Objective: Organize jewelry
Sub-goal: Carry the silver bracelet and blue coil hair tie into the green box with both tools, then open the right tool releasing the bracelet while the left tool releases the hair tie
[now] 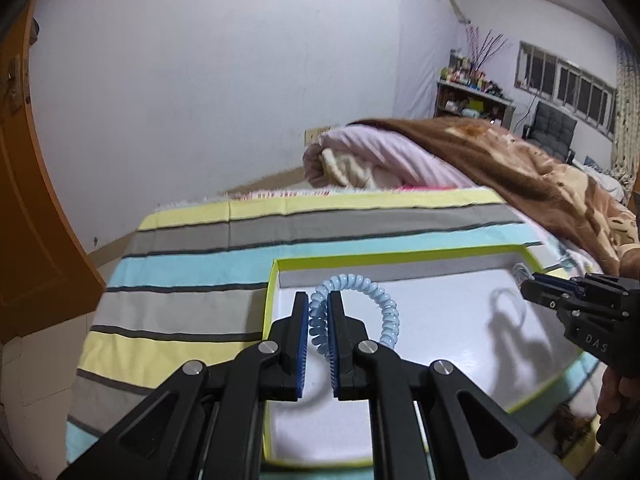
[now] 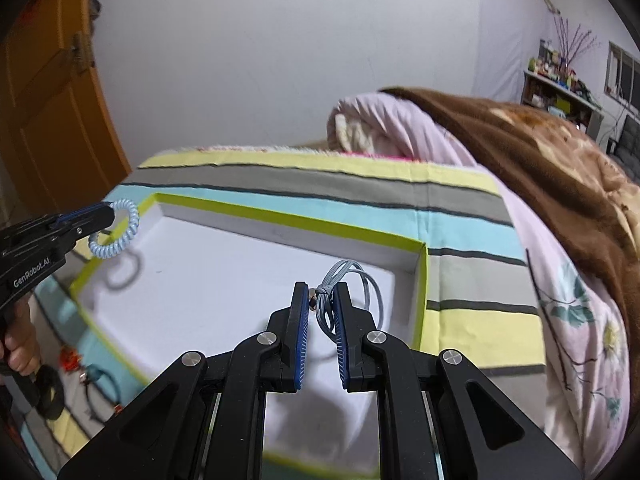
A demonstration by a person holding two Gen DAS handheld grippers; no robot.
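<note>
My striped bedspread runs flat to the wall side; a brown blanket heaps along the right. On it sits the shallow white tray with a lime rim, its floor bare under both tools. My left gripper is clamped on a pale blue coiled hair tie, held above the tray's near-left corner. My right gripper pinches a thin grey cord loop over the far-right corner.
</note>
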